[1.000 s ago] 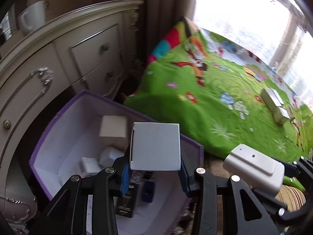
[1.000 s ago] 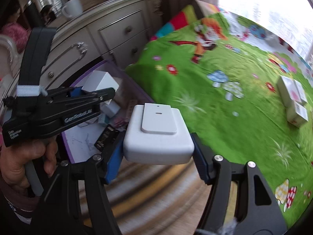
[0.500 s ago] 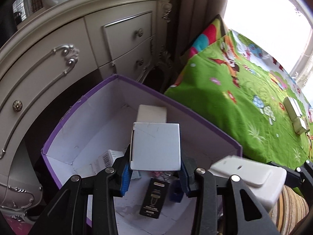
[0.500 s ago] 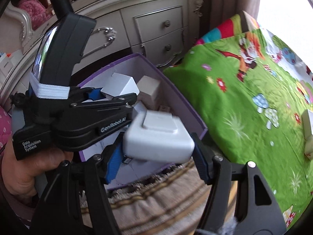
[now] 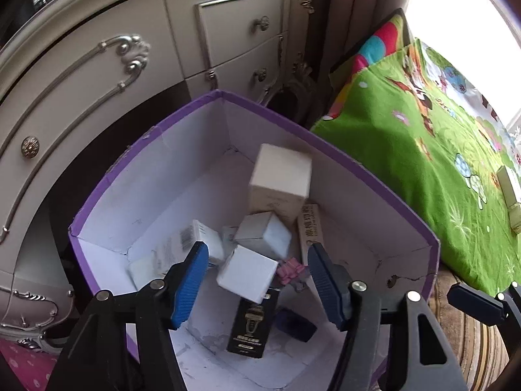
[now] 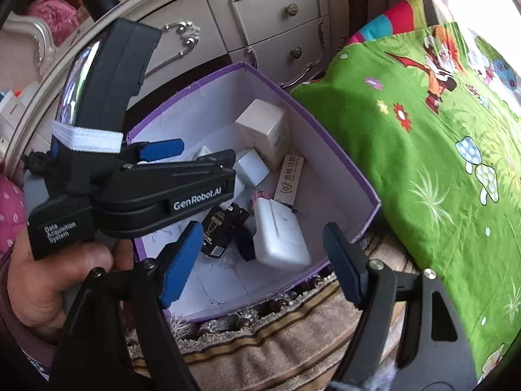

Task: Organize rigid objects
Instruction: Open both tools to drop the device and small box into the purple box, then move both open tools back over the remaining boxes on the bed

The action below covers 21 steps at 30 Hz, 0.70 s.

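1. A bedroom corner is seen: a striped brown rug (image 6: 293, 335) lies on the floor, and a purple cardboard box (image 5: 368, 176) with a white inside stands on it, between a cream dresser (image 5: 97, 75) and a bed with a green cartoon cover (image 5: 423, 163).
2. Nearest to the cameras, the left gripper (image 5: 257, 286) is held over the box with its blue pads spread apart; its jaws have just been opening, and nothing is pressed between them.
3. A small white cube box (image 5: 247, 273) is seen tilted just below these jaws, free of the pads, on top of a black carton (image 5: 250, 325).
4. The right gripper (image 6: 260, 260) is also spread wide, its jaws having just been opening, with nothing pinched.
5. Under it, a white rounded device (image 6: 280, 234) lies in the purple box, near the front wall and beside the black carton.
6. Deeper in the box, a second white cube (image 5: 263, 234), a barcoded white pack (image 5: 182, 247), a pink small item (image 5: 289, 270) and a long beige printed box (image 5: 309, 231) are crowded together.
7. At the far wall of the purple box, a taller beige carton (image 5: 280, 179) is standing upright.
8. The way from the right side is partly blocked by the left gripper's black body, held by a hand (image 6: 55, 280).
9. Farther away, two small pale boxes (image 5: 511, 195) remain on the green cover, well apart from the purple box.
10. Behind, dresser drawers with metal knobs and bright window light are seen.
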Each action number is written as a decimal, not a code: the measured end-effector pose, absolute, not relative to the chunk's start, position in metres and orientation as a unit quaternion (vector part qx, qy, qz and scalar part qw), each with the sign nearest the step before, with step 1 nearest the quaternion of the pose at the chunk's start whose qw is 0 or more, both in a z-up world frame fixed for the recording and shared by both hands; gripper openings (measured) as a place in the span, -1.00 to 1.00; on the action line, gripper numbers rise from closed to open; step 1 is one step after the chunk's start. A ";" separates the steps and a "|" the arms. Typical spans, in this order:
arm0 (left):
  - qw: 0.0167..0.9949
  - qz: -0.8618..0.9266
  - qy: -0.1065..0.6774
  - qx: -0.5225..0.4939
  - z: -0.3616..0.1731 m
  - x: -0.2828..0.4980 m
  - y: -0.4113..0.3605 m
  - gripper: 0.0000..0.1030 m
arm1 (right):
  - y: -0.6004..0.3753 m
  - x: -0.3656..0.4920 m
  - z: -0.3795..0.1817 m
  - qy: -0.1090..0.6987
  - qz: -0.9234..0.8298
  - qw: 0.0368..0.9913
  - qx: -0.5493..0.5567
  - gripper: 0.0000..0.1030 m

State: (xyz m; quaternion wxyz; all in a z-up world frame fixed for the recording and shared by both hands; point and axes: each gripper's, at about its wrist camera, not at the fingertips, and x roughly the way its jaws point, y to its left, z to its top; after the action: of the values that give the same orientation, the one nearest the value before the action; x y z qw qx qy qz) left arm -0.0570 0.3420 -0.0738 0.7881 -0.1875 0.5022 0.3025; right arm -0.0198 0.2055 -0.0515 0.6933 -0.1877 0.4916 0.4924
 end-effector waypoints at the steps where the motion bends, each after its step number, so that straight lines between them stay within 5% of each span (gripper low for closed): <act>1: 0.789 0.301 0.502 -0.185 -0.073 -0.056 0.340 0.25 | 0.204 -0.019 -0.051 0.491 0.491 0.695 -0.185 0.53; 21: 0.821 0.258 0.492 -0.132 -0.041 -0.025 0.293 0.25 | 0.161 0.007 -0.032 0.470 0.438 0.752 -0.144 0.53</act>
State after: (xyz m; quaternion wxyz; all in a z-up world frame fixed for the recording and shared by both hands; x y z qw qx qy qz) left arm -0.0247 0.2926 -0.0405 0.8208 -0.1318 0.4920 0.2584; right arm 0.0072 0.1610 -0.0321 0.7521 -0.1440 0.4705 0.4384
